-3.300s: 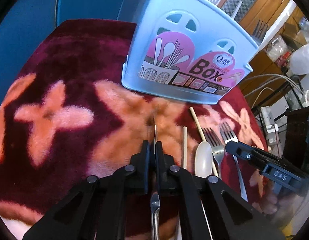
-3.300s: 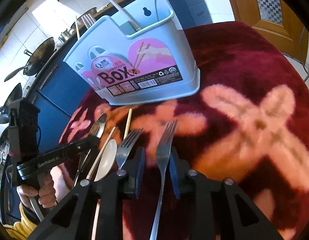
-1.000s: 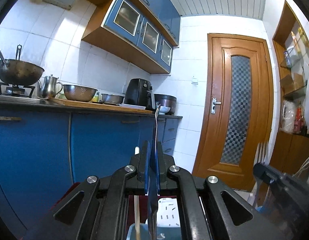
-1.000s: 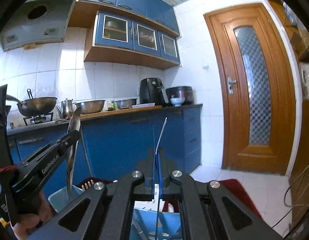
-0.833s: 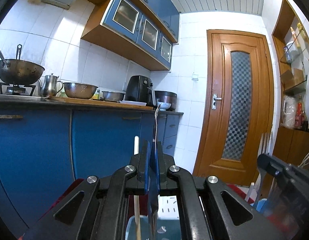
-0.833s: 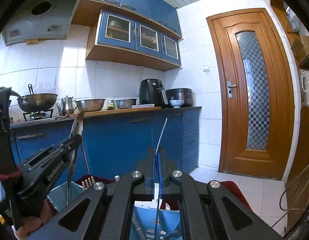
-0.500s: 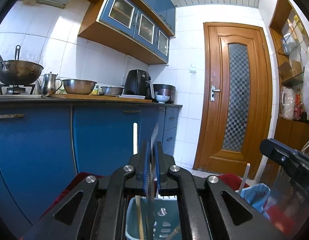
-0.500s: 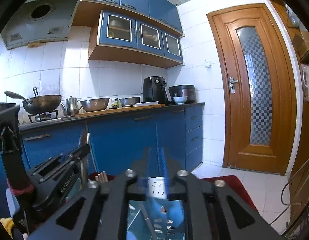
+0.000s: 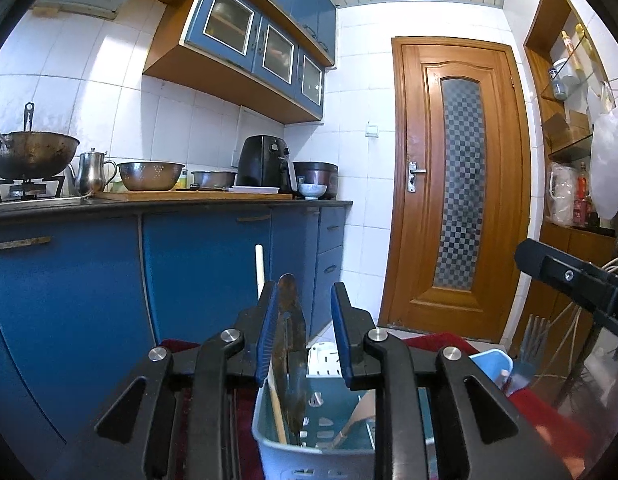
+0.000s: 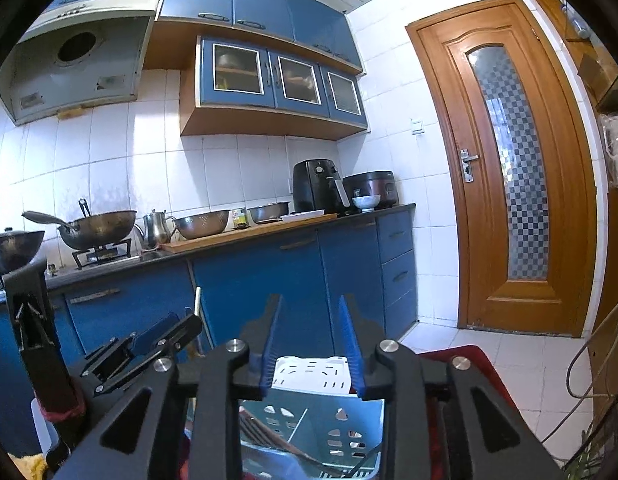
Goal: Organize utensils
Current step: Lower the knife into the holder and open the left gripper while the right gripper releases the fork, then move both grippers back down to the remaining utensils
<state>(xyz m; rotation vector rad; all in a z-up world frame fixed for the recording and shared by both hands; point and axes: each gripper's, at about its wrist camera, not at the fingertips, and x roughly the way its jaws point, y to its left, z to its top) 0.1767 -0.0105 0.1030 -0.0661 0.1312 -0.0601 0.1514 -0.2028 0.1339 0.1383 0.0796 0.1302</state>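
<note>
Here, left gripper (image 9: 305, 320) above light-blue utensil box (image 9: 269, 440), jaws spread, just been opening; table knife (image 9: 291, 344) stands upright between blue pads, leaning on left pad, clear of right one, lower end down inside box near its left wall, beside wooden chopstick (image 9: 260, 268). Right gripper (image 10: 311, 344) also parted, just been opening, nothing between jaws, box's white perforated back wall (image 10: 309, 374) below. Blue kitchen cabinets (image 10: 269, 280), wooden door (image 9: 457, 184) behind.
</note>
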